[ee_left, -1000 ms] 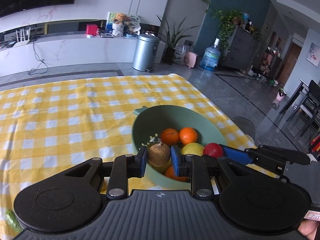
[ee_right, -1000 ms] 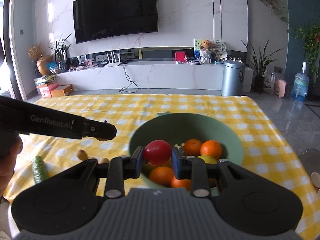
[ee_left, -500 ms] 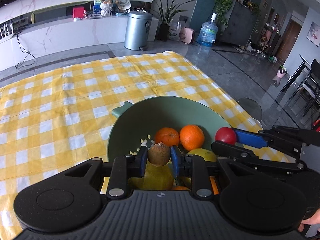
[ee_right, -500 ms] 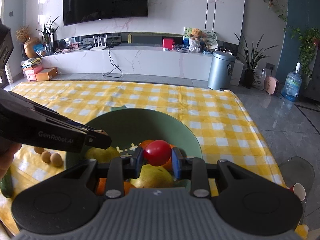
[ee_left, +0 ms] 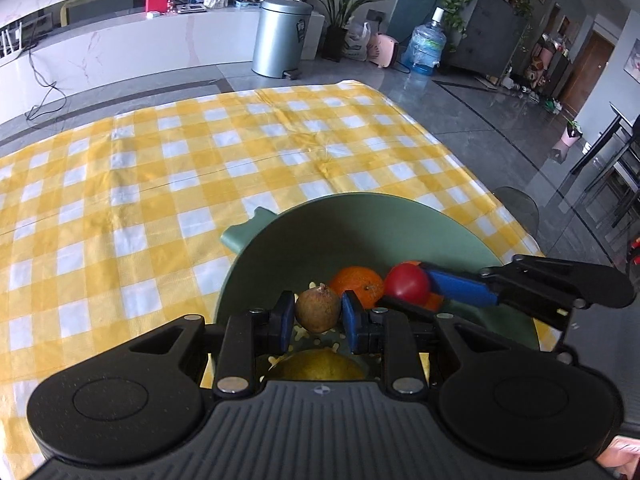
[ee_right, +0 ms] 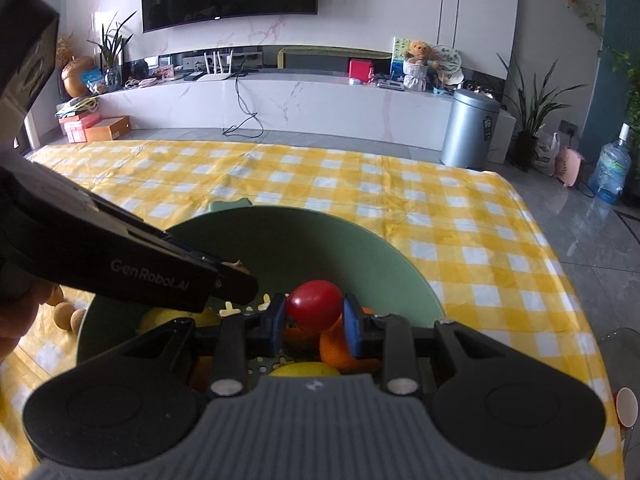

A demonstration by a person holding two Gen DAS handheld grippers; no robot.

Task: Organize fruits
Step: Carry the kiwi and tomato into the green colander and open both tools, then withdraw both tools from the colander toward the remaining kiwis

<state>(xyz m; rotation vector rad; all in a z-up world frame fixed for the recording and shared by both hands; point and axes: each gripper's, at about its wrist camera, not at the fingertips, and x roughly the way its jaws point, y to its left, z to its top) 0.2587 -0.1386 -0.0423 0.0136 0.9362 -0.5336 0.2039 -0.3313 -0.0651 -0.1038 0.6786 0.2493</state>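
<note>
My left gripper [ee_left: 318, 316] jaws squeeze a little brown fruit [ee_left: 318, 309] over the green bowl [ee_left: 360, 232]. My right gripper [ee_right: 315, 318] jaws squeeze a red fruit [ee_right: 315, 310] there too.

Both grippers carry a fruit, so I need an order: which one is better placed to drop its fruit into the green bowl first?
Right, narrowly: its gripper holds the red fruit deeper over the green bowl; the left gripper holds the brown fruit nearer the rim.
</note>
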